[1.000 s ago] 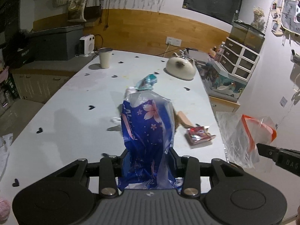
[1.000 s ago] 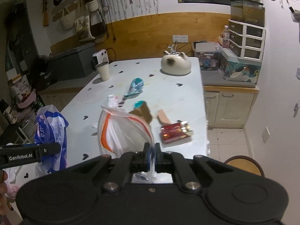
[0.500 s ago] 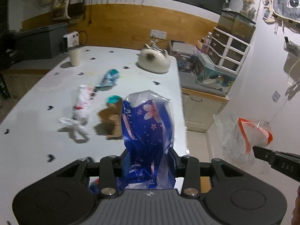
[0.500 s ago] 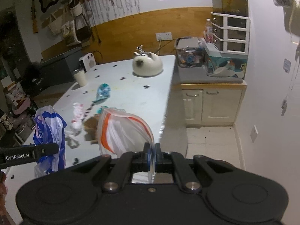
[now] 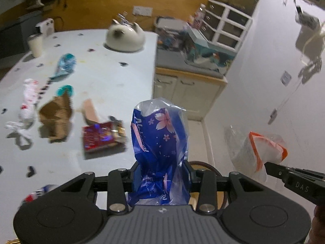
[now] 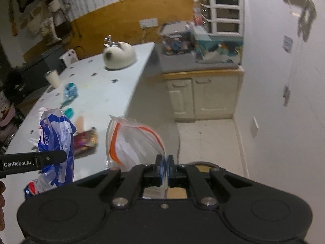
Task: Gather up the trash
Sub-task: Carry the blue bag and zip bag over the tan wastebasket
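Observation:
My left gripper is shut on a blue plastic bag with pink flowers, held upright just off the table's right edge; the bag also shows in the right wrist view. My right gripper is shut on a clear zip bag with an orange rim, held over the floor to the right; it shows in the left wrist view too. Trash lies on the white table: a red wrapper, torn brown cardboard, a white crumpled bag, a teal wrapper.
A cat-shaped white kettle and a white cup stand at the table's far end. A cream cabinet with clutter and white drawers stands against the right wall. A round stool is below the grippers.
Both grippers have swung right and past the table's edge with their bags still held. The table's trash now sits to the left in both views.

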`<state>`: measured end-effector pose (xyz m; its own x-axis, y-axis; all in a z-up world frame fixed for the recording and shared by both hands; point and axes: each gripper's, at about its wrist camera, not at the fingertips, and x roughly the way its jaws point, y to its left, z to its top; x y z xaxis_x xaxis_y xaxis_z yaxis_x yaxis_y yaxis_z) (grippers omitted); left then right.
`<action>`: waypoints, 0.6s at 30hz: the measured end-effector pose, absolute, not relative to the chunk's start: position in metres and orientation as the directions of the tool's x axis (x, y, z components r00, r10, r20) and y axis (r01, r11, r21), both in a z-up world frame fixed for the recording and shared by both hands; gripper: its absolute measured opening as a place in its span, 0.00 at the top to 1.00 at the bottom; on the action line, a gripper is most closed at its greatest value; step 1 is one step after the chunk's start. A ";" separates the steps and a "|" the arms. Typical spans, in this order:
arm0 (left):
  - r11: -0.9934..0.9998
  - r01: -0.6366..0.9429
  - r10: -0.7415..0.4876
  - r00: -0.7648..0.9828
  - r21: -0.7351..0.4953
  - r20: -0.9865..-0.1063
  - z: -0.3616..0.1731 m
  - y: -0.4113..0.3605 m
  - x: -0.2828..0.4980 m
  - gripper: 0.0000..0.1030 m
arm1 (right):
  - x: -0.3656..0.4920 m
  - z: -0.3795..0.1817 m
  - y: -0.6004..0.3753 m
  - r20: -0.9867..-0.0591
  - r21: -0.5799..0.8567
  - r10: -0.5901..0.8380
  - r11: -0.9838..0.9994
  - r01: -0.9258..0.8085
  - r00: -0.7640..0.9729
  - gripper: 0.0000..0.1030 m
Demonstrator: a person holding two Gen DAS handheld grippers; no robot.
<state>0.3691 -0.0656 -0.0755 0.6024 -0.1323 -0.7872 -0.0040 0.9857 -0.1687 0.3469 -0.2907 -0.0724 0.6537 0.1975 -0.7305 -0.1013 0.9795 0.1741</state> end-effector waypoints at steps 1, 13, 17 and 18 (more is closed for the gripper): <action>0.985 0.005 -0.140 0.593 -0.171 -0.793 -0.081 -0.072 0.374 0.59 | 0.349 -0.077 -0.297 -0.739 0.173 0.187 0.981 -0.086 0.647 0.96; 0.962 0.064 -0.268 0.406 -0.265 -0.874 -0.171 -0.144 0.437 0.59 | 0.372 -0.146 -0.364 -0.837 0.168 0.092 0.981 0.093 0.539 0.96; 0.957 0.067 -0.287 0.340 -0.281 -0.896 -0.209 -0.162 0.454 0.59 | 0.382 -0.180 -0.378 -0.860 0.191 0.092 0.970 0.150 0.502 0.96; 0.957 0.069 -0.289 0.321 -0.282 -0.902 -0.220 -0.167 0.458 0.59 | 0.386 -0.189 -0.380 -0.869 0.187 0.088 0.969 0.159 0.487 0.96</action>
